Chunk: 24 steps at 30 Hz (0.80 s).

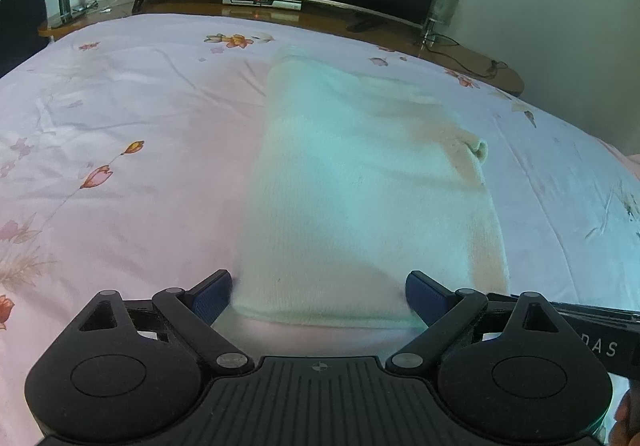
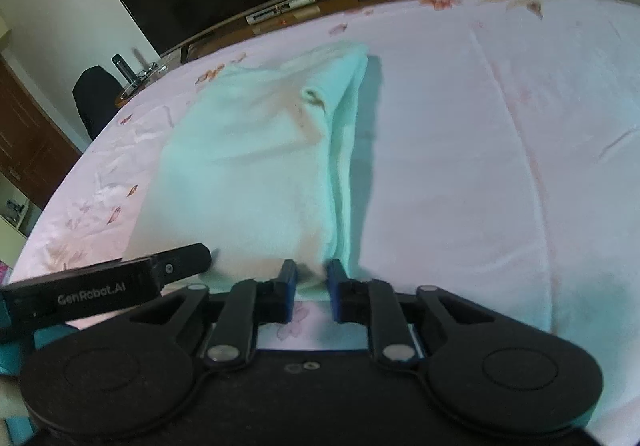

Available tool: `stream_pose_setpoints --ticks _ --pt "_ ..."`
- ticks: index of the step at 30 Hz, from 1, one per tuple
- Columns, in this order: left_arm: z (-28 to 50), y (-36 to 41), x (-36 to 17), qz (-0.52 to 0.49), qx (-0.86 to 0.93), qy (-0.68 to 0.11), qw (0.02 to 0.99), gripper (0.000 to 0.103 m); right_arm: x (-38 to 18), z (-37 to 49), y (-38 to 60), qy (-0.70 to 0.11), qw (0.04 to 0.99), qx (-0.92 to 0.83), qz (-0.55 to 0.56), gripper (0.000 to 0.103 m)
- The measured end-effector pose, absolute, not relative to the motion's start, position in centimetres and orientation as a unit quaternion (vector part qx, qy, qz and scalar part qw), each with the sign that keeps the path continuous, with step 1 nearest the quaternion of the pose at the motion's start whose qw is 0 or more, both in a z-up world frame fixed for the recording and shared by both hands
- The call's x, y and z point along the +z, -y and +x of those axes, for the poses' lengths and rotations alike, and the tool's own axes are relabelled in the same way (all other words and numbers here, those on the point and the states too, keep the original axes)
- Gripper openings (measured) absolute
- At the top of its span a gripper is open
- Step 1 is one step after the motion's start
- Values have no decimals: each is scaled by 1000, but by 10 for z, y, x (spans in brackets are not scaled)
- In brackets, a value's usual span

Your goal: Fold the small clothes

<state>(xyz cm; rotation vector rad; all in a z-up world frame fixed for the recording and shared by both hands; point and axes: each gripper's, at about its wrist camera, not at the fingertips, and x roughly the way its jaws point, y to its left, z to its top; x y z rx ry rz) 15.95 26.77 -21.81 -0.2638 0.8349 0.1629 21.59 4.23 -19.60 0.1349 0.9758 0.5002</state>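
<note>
garment (image 1: 360,185), pale knit, lies folded on bed (image 1: 120,125). left tool (image 1: 319,296) released, straddling near hem. right tool (image 2: 312,280) clenched on near corner; risk: one-sided lift skews layers.

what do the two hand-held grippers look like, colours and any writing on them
Both are matte black. The left hand-held gripper and right hand-held gripper have blue finger pads, angular linkage arms with silver pivot pins and round discs on a ribbed base. White "GenRobot.AI" lettering marks the side of the left one.
</note>
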Motion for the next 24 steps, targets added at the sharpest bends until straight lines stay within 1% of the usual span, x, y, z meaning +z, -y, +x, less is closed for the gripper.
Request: stream_pose_setpoints --ticks 1,6,9,11,12,14,15,20,24 --pt "158 -268 -218 -125 76 -403 903 93 -195 213 -43 -460 853 239 55 7" --pt "157 -267 -220 -124 72 -403 904 93 -189 199 -39 -435 868 235 31 6" --pt "160 -266 -227 -125 79 -410 900 93 -205 209 -35 -462 858 221 39 4" --pt "160 -265 -226 -126 78 -408 901 98 -201 210 -37 -464 856 226 29 5" --pt "160 -264 -225 -130 75 -409 900 103 -199 209 -35 -463 857 225 34 6" --pt "161 -263 -224 -133 78 -416 896 103 -193 207 -26 -455 860 223 64 19" --pt "162 -263 -224 -134 80 -423 893 103 -188 205 -21 -448 862 225 78 21" --pt "163 -261 -224 -126 93 -441 883 103 -168 188 -11 -422 872 233 78 22" --pt "173 -252 -224 -88 107 -508 850 103 -156 174 -7 -412 875 241 79 25"
